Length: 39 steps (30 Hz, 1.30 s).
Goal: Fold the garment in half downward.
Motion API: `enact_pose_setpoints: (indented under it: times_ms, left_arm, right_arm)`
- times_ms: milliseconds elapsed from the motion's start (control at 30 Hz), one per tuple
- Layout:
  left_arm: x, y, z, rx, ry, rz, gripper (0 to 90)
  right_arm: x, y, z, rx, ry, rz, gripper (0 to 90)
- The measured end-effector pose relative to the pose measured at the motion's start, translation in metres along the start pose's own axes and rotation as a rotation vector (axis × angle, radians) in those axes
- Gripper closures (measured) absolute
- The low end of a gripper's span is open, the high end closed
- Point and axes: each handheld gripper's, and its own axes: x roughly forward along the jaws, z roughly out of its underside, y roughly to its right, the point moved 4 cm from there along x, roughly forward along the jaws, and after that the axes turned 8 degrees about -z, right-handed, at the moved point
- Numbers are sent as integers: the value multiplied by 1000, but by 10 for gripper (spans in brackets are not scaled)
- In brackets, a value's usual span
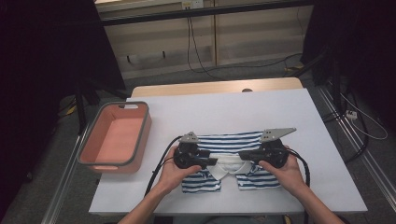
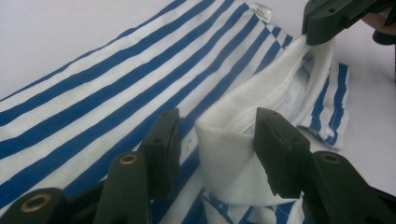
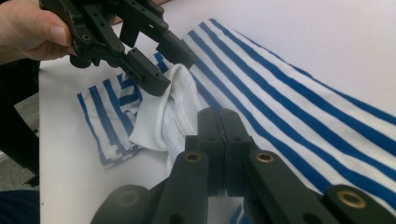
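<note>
Folded blue-and-white striped cotton polo shirt (image 1: 232,161) lying on the white tabletop (image 1: 233,109) at the near middle, white ribbed collar (image 1: 227,164) turned toward the person.

Left gripper (image 1: 212,161) held over the collar's left end, jaws spread apart, an upright fold of white collar (image 2: 229,154) standing between them, the right jaw against the fabric, the left jaw clear of it and resting above the stripes. Same gripper (image 3: 161,60) seen from across in the right gripper view, jaws parted around the collar's tip (image 3: 180,77), a hand (image 3: 30,30) behind it.

Right gripper (image 1: 241,155) at the collar's other end, jaws pressed together with no gap (image 3: 219,140); from the left gripper view (image 2: 322,32), pinching the far edge of the white collar.

Small white sewn-in label (image 2: 260,10) at the neck seam, print too small and blurred to read. No other writing legible anywhere.

Salmon-pink rectangular plastic tub with a grey rim (image 1: 88,151) at the table's left edge, well apart from the shirt. Black cables (image 1: 156,170) trailing from the grippers toward the near edge.
</note>
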Motion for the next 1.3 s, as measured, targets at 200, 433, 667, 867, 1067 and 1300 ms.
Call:
enact_pose_setpoints:
  times_ms: [200, 433, 667, 867, 1067, 1300]
  left_arm:
    - [1, 2, -2, 41, -7, 15, 803]
    - [-8, 0, -8, 62, 14, -20, 848]
    - [-4, -8, -18, 117, 63, -119, 851]
    - [-8, 3, -16, 171, 81, -128, 851]
    - [-22, 17, -8, 202, 96, -93, 849]
    - [-32, 31, 2, 222, 97, -63, 846]
  right_arm:
    - [1, 7, -5, 2, 9, 24, 893]
    - [2, 11, -7, 3, 14, 36, 894]
    - [6, 24, -12, 24, 31, 58, 894]
    - [1, 15, -10, 7, 33, 48, 894]
    - [-6, -1, -3, -8, 35, 21, 892]
    - [-10, -18, 4, -29, 23, 1, 886]
